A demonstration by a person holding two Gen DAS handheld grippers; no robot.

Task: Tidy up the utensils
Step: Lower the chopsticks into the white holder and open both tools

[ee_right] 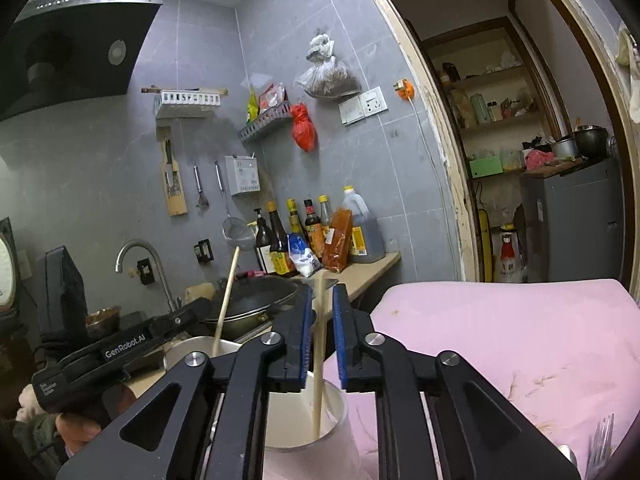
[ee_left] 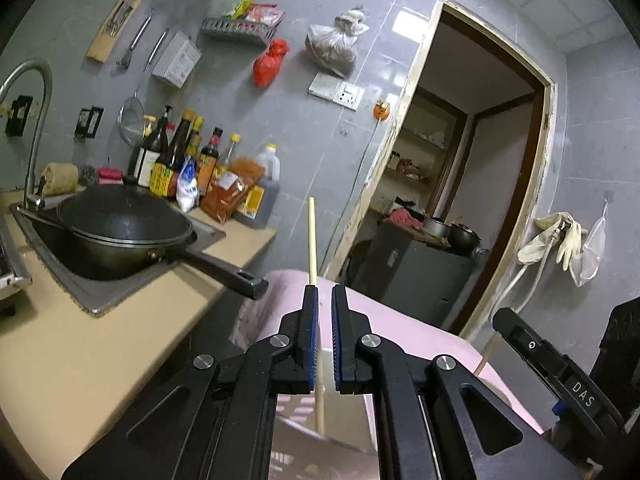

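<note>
Both grippers, right gripper (ee_right: 322, 320) and left gripper (ee_left: 325, 332), stand released around chopsticks (ee_right: 319, 360) already in white cups (ee_right: 336, 412); forks (ee_right: 600, 440) remain on pink cloth (ee_right: 500, 340).

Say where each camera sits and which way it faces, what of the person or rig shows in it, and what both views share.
Left wrist: on the left gripper, facing the sink counter, wok and doorway; its fingers flank a chopstick; the right gripper shows at right.
Right wrist: on the right gripper, facing the tiled wall, down into a white cup holding a chopstick; the left gripper and a hand show at left.
Shared: bottles, red bag, doorway, pink cloth.
</note>
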